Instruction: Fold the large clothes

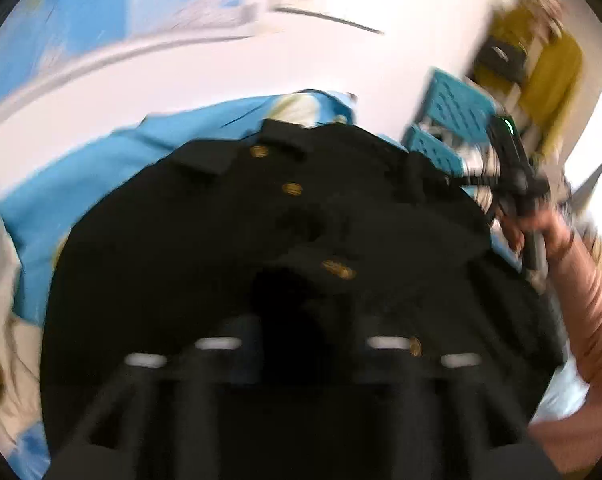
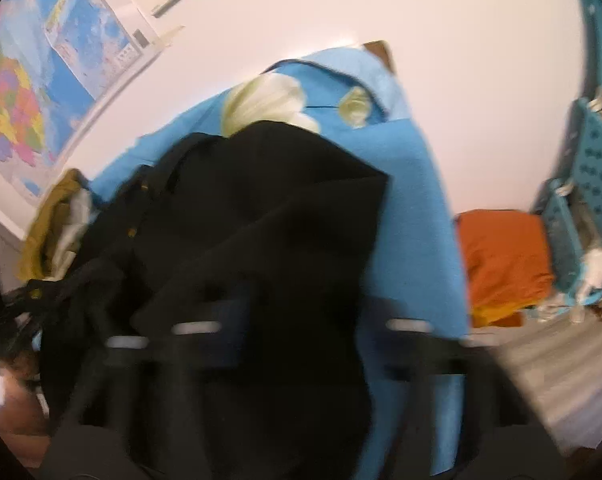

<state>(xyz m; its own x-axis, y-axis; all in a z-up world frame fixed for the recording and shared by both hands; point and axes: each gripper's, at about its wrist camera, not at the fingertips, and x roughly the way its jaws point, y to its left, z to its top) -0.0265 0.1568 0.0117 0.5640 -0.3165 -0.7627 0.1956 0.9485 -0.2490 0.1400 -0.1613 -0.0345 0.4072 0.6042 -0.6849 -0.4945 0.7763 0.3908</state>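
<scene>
Folding is at an early stage. The black coat [image 1: 261, 216] lies bunched, not flat, on a blue sheet with pale flowers [image 2: 413, 168] that covers the surface beneath (whether a bed or a desk cannot be told). No finished fold shows; in the right wrist view one panel is thrown over the rest with its corner pointing right, and the cloth below it is heaped. Flattening and all the main folds appear to remain.

The coat is dark, heavy-looking and matte, with a row of brass-coloured buttons [image 1: 292, 188] running down its front and a flap or lapel near the top. Both pictures are motion-blurred, so seams and sleeves cannot be made out.

Left gripper [image 1: 301, 352]: jaws nearly shut, low over the black cloth; it appears to pinch a fold, though dark fabric against dark fingers hides the contact.

Right gripper [image 2: 301, 332]: jaws likewise nearly shut, with black cloth lying between the fingers and probably nipped. The person's hand [image 1: 541, 236] carries it at the coat's right edge.

An orange garment [image 2: 505, 264] and blue perforated baskets [image 2: 597, 176] sit beside the sheet, apart from the coat.
</scene>
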